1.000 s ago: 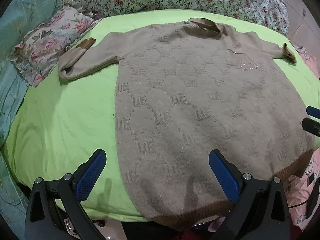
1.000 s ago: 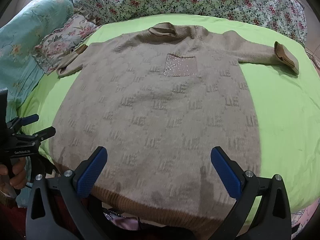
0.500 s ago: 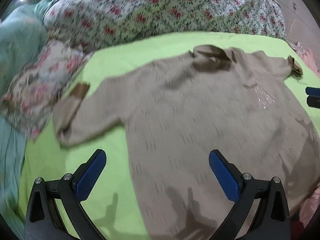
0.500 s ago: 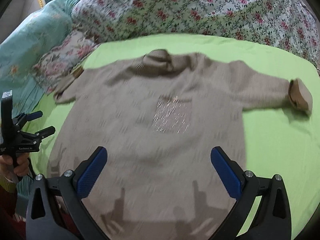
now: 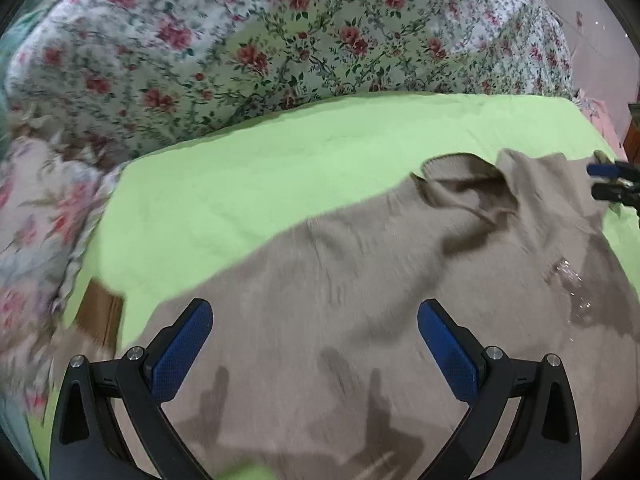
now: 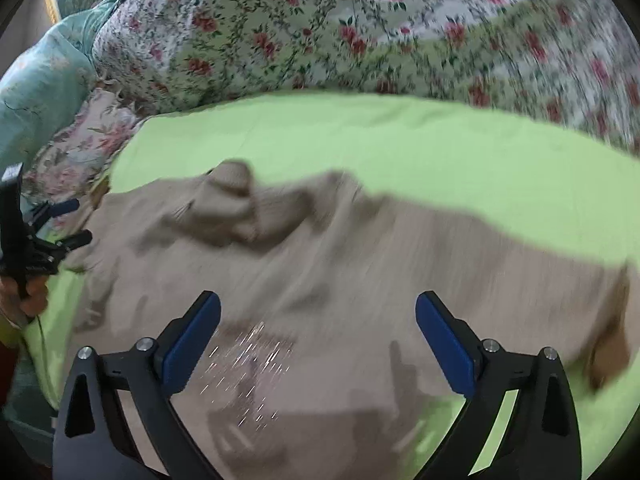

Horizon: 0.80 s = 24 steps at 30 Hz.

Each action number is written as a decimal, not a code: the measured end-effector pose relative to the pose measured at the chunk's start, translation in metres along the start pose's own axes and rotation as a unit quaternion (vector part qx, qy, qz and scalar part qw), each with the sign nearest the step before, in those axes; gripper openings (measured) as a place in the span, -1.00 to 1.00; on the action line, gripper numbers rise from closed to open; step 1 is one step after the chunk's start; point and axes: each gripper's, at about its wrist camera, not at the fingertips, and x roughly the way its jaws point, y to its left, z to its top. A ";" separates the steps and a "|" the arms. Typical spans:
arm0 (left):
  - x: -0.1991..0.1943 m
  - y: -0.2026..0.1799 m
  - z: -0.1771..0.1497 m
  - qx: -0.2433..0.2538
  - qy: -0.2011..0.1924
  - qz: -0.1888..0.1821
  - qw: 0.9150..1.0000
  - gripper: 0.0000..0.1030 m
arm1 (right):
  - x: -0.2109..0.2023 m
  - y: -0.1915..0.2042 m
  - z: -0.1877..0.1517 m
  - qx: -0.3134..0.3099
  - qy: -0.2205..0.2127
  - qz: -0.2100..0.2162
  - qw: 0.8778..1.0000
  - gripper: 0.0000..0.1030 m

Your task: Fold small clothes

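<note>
Right tongs (image 6: pixel 318 334) closing, empty, over sweater (image 6: pixel 360 264)

both hand-held grippers moved up sweater (image 5: pixel 360 320) toward collar (image 5: pixel 464 184) | right hand-held gripper (image 6: pixel 318 340) jaws closing, empty

Beige sweater (image 5: pixel 360 320) on lime-green sheet (image 5: pixel 280 184), beside a white quilt (image 5: pixel 280 40) with red roses.

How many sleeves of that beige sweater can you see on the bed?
2. One sleeve stretches left across the green sheet, its brown cuff near the floral pillow. The other sleeve runs right, ending in a brown cuff. Both are blurred.
</note>
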 end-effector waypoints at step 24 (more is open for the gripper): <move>0.054 0.020 0.049 -0.005 -0.029 -0.027 0.999 -0.81 | 0.057 -0.034 0.065 -0.006 -0.021 -0.003 1.000 -0.80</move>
